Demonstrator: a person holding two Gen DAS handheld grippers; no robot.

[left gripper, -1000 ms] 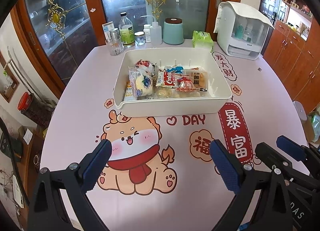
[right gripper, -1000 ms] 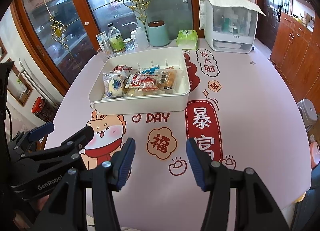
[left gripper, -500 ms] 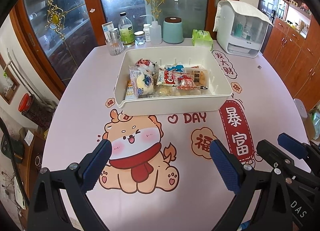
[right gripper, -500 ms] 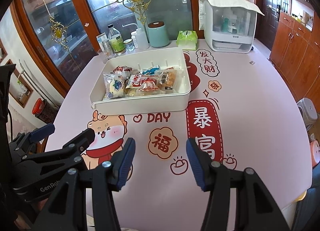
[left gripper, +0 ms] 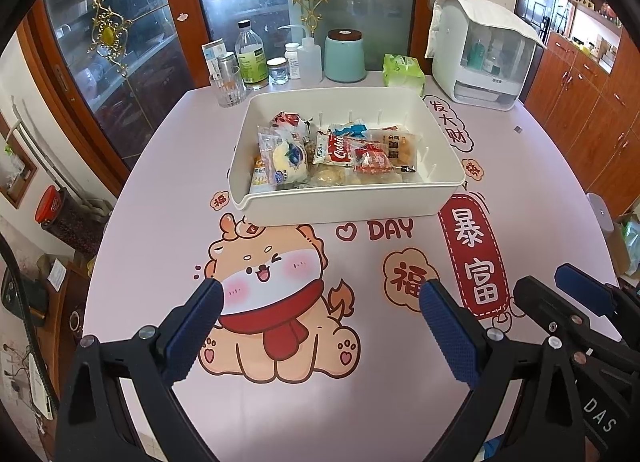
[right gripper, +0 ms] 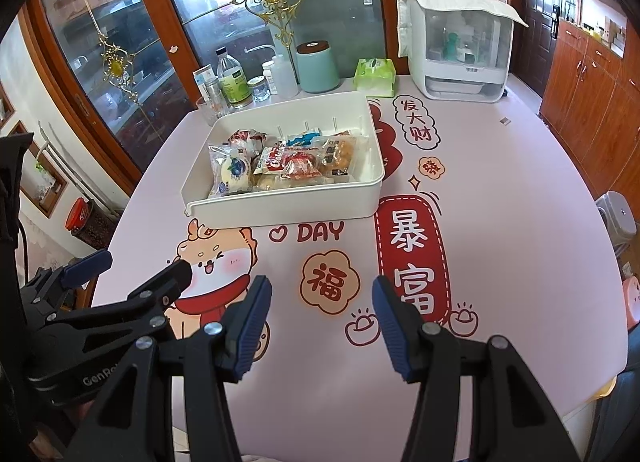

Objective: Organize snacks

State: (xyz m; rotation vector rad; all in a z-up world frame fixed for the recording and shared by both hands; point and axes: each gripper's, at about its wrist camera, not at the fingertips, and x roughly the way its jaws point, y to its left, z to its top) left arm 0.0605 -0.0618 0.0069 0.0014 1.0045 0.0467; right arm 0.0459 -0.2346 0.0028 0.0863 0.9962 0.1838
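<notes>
A white bin (left gripper: 352, 203) (right gripper: 288, 210) stands mid-table on the pink cartoon tablecloth. Several wrapped snacks (left gripper: 336, 153) (right gripper: 280, 165) lie piled in its near half: a blueberry bun packet at the left, red and white cookie packets in the middle, and a brown pastry packet at the right. My left gripper (left gripper: 320, 302) hovers open over the printed dog, well short of the bin, with nothing between its blue pads. My right gripper (right gripper: 320, 294) is open and empty above the red banner print. Each gripper shows in the other's view: the right gripper (left gripper: 560, 294) and the left gripper (right gripper: 132, 266).
Along the table's far edge stand a glass (left gripper: 231, 89), bottles (left gripper: 251, 57), a teal canister (left gripper: 345, 55), a green tissue pack (left gripper: 403, 70) and a white covered appliance (left gripper: 484, 57). Glass doors rise behind, and wooden cabinets (left gripper: 580, 101) stand to the right.
</notes>
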